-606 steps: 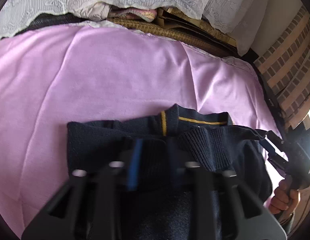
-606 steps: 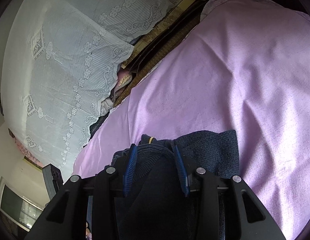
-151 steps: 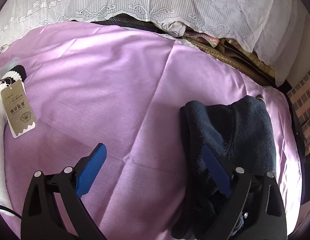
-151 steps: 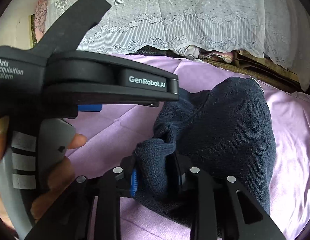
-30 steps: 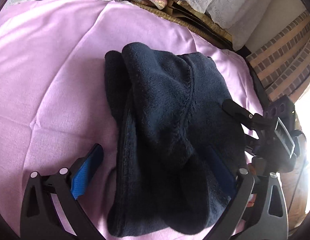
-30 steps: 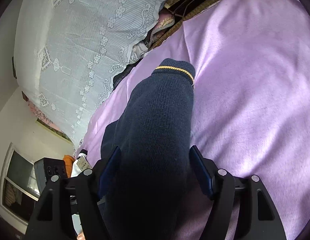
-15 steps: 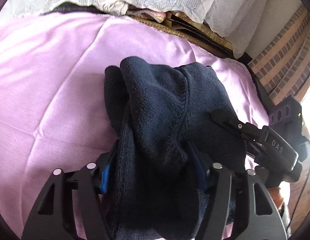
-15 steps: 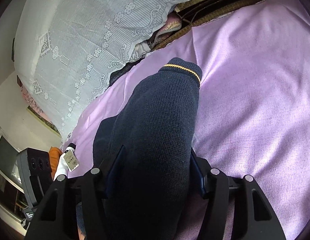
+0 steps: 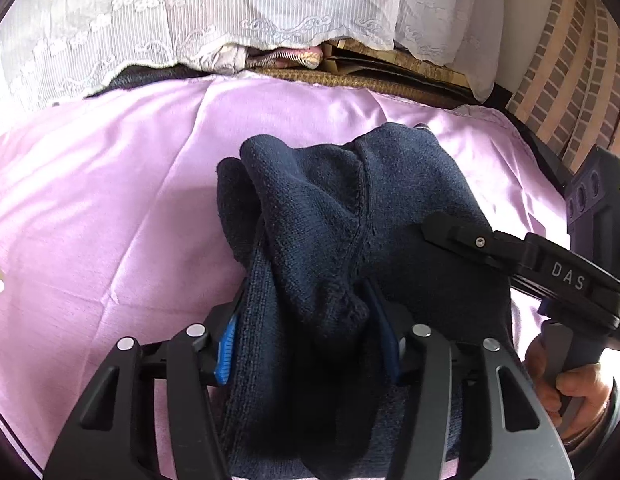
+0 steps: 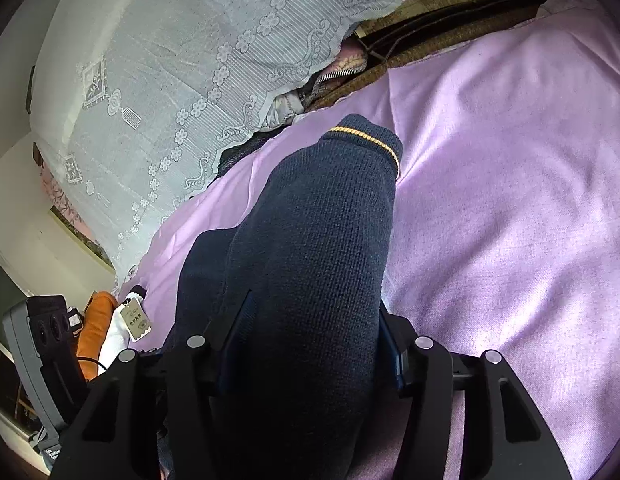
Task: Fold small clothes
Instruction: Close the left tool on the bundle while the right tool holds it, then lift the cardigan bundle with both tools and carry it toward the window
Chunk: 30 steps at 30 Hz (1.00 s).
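A folded navy knit sweater (image 9: 350,216) lies bunched on the lilac sheet (image 9: 109,200). My left gripper (image 9: 310,336) is shut on its near thick fold; blue pads press both sides. My right gripper (image 10: 310,344) is shut on the other end of the sweater (image 10: 318,240), whose yellow-striped hem (image 10: 366,140) points away. In the left wrist view the right gripper (image 9: 522,268) reaches into the sweater from the right, held by a hand (image 9: 570,384).
White lace curtain (image 9: 229,12) hangs behind the bed, with woven mats and cloths (image 9: 350,76) under it. A brick wall (image 9: 570,72) is at right. An orange item (image 10: 93,328) and a white garment with a paper tag (image 10: 133,320) lie at the bed's left.
Both grippers have closed from wide open onto the sweater over the last second. The bundle has risen slightly toward both cameras.
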Available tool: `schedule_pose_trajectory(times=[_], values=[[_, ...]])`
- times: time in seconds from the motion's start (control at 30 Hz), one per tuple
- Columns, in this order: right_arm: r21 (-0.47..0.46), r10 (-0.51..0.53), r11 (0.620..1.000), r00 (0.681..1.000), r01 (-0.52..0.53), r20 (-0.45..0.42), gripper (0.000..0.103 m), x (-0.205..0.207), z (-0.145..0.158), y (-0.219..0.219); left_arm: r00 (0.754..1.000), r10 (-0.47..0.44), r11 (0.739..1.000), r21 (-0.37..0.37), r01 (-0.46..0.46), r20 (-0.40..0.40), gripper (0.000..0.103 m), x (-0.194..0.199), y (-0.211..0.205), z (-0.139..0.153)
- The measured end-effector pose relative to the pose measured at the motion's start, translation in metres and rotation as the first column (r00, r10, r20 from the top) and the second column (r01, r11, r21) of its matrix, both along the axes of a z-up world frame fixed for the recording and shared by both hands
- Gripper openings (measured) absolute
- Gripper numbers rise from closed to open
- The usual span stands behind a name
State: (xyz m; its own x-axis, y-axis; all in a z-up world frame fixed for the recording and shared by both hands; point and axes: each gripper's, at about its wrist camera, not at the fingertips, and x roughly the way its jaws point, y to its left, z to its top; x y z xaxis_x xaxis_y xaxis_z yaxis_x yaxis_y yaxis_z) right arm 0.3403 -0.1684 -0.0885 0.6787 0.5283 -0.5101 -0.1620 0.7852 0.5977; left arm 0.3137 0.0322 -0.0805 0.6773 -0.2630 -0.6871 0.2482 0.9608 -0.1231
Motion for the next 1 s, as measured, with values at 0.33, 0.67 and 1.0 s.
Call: schedule_pose_trajectory(times=[0.33, 0.67, 1.0], values=[[-0.105, -0.159, 0.980, 0.982, 0.169, 0.098, 0.054, -0.094, 0.050, -0.054, 0.986, -0.151, 0.989, 0.011, 0.150, 0.064, 0.049, -0.049, -0.059, 0.032], [-0.203, -0.456, 0.855, 0.878, 0.477, 0.141, 0.053, -0.277, 0.101, -0.187, 0.845, -0.524, 0.852, 0.052, 0.522, 0.110, 0.049, -0.166, -0.217, 0.066], [-0.191, -0.627, 0.750, 0.773, 0.633, 0.098, 0.049, -0.377, 0.082, -0.286, 0.694, -0.717, 0.693, 0.183, 0.697, 0.072, 0.034, -0.261, -0.356, 0.049]])
